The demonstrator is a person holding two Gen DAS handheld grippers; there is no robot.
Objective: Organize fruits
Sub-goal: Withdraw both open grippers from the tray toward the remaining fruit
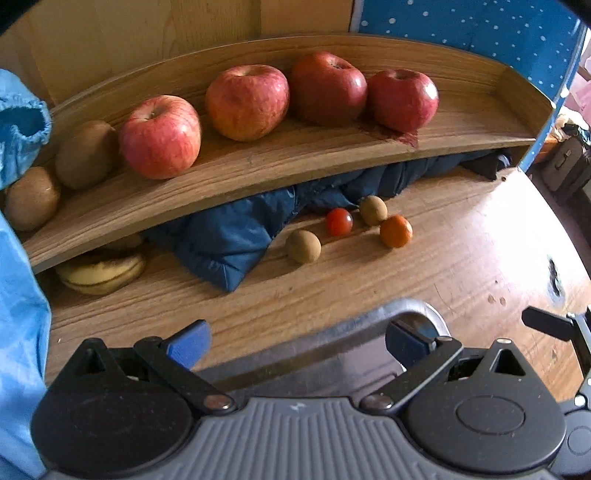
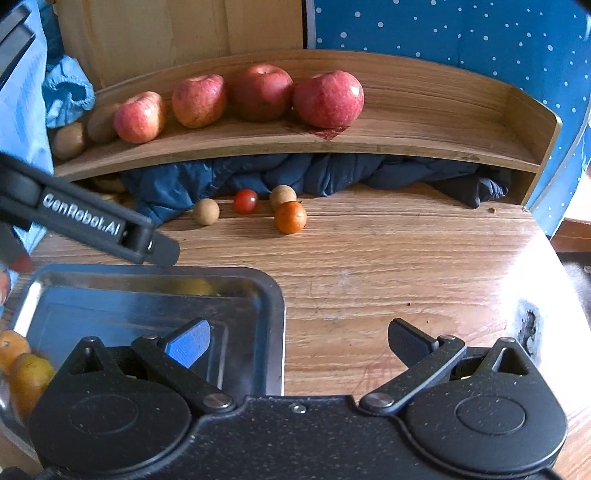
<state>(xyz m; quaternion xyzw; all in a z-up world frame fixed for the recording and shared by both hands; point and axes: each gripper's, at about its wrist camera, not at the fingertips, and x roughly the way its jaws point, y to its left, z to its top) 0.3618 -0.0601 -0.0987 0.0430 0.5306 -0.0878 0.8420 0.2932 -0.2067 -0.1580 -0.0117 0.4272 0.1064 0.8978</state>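
Observation:
Several red apples (image 1: 247, 101) (image 2: 328, 98) sit in a row on a wooden shelf (image 1: 280, 162) (image 2: 424, 133), with two kiwis (image 1: 86, 153) (image 2: 70, 139) at its left end. On the table below lie a cherry tomato (image 1: 339, 221) (image 2: 245, 201), an orange fruit (image 1: 396, 231) (image 2: 290, 217) and two small tan fruits (image 1: 303, 246) (image 2: 207, 211). A metal tray (image 2: 266, 295) (image 1: 369, 325) holds orange fruits (image 2: 22, 365) at its left. My left gripper (image 1: 297, 345) is open above the tray. My right gripper (image 2: 297, 341) is open over the tray's right edge.
A dark blue padded jacket (image 1: 229, 236) (image 2: 295, 173) is stuffed under the shelf. Bananas (image 1: 103, 271) lie under its left end. A blue sleeve (image 1: 20, 258) fills the left. The left gripper's body (image 2: 92, 225) crosses the right wrist view. A dotted blue panel (image 2: 461, 33) stands behind.

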